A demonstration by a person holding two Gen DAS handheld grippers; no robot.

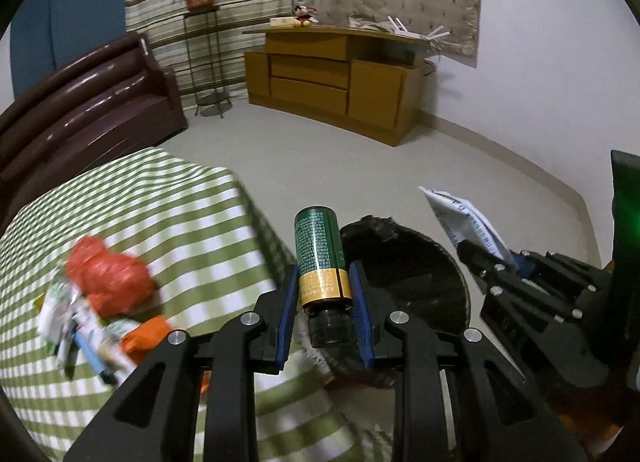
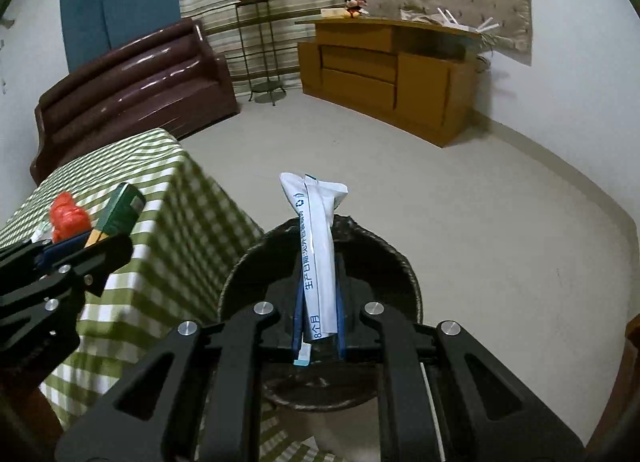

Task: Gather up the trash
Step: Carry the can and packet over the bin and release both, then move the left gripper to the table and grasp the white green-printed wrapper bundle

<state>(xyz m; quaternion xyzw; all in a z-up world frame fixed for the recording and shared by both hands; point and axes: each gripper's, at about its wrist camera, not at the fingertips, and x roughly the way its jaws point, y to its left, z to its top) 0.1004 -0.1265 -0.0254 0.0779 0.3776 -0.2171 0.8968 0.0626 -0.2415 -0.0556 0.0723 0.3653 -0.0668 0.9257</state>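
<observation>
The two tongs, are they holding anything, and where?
Left tongs pinch the green bottle by its gold band near the cap. Right tongs pinch the white wrapper near its lower end.

A: Held trash? 
B: Green bottle (image 1: 320, 250) with a gold band and black cap, cap end toward the camera, clamped between blue pads. White printed wrapper (image 2: 318, 258) (blue text, long and creased) pinched the same way, sticking up.

A: Bin? 
B: Round dark bin (image 2: 404, 282) on the floor, just beside the table, below both items.

A: Still on the table? 
B: Crumpled red bag (image 1: 108, 278) plus blurred wrappers (image 1: 80, 326), heaped together.
</observation>
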